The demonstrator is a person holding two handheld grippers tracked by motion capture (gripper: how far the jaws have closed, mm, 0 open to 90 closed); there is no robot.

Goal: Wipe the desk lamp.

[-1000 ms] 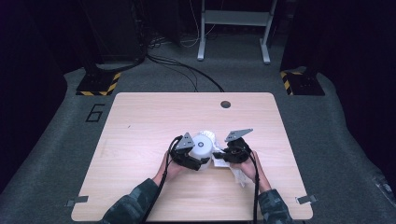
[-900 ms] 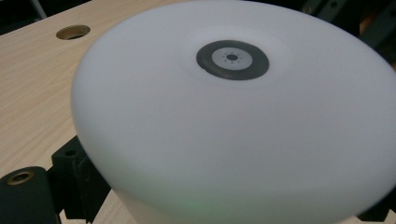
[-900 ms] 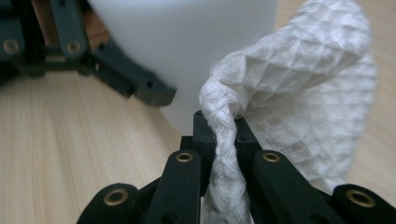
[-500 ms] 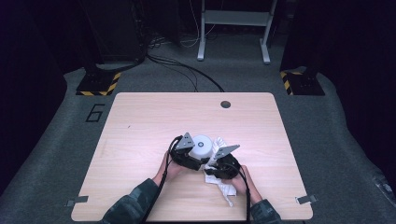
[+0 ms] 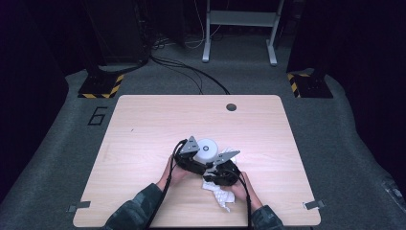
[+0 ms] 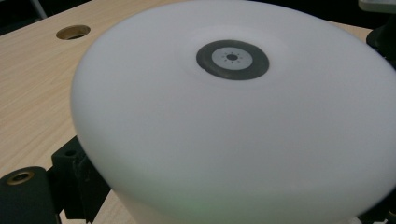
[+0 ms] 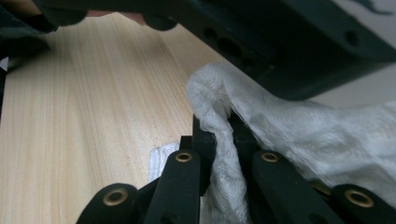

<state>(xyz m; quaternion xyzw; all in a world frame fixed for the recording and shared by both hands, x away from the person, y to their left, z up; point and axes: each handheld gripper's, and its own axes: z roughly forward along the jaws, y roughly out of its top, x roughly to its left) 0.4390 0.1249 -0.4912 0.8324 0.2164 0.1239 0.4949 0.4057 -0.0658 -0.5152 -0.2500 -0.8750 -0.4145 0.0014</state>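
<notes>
Risks while wiping the held white device

High view: left gripper [image 5: 197, 158] clamps the white round device [image 5: 207, 150] near the table's [image 5: 143, 124] middle; right gripper [image 5: 216, 173] just beside it; left gripper view: smooth device [image 6: 224, 126] could slip or tilt; right gripper view: jaws pinch the white cloth [image 7: 261, 121], which might snag or pull free.

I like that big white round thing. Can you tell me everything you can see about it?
The white round thing is a smooth, matte cylinder, like frosted plastic, with softly rounded edges. In the middle of its flat top sits a dark ring around a grey disc with tiny dots. It stands on the wooden table near the front. The left gripper holds it around its sides, jaws spread wide. A crumpled white cloth, pinched in the right gripper, lies close beside it.
</notes>
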